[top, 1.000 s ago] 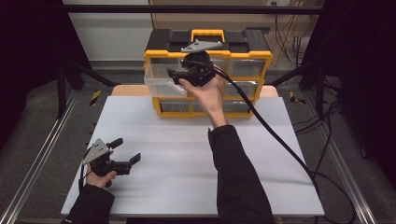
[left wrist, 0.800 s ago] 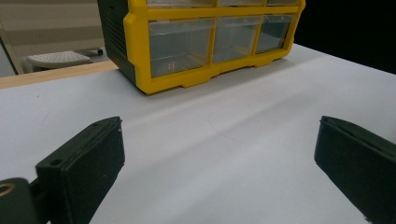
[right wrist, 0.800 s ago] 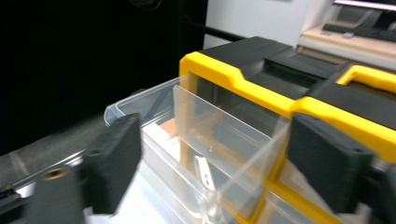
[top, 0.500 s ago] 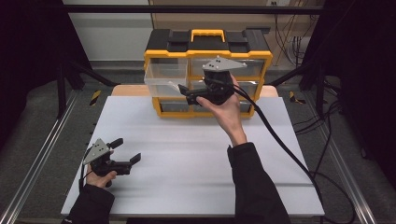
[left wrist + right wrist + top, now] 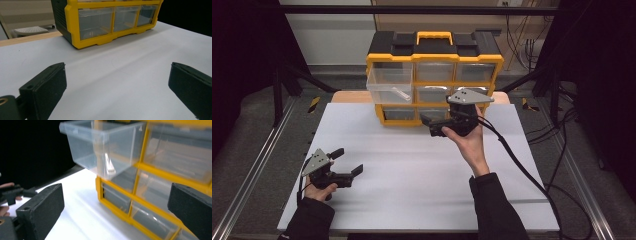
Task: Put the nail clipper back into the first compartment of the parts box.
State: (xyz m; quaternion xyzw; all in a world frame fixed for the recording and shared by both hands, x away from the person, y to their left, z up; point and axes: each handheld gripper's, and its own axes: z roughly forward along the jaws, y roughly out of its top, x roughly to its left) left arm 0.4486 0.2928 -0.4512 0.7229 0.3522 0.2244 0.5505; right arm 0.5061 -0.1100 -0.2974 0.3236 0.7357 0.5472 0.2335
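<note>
Down at the near left corner of the white surface (image 5: pixel 412 170), the left claw (image 5: pixel 348 161) is resting low in the person's hand, its jaws spread wide with nothing but bare surface between them; in the left gripper view it is pointing toward the yellow drawer cabinet (image 5: pixel 110 20).

Further right, at the far edge of the surface, the yellow and black cabinet (image 5: pixel 434 75) is standing with clear drawers in its front. One clear drawer (image 5: pixel 391 90) on the cabinet's left side is sticking out, pulled part way forward, and a small pale piece (image 5: pixel 401 93) is lying inside it. In the right gripper view that open drawer (image 5: pixel 105 147) is hanging above and left of the jaws.

Right of that, the right claw (image 5: pixel 432 125) is hovering just in front of the cabinet's lower drawers, pointing leftward. Its jaws have just been opening and are standing wide apart, with nothing gripped between them.
</note>
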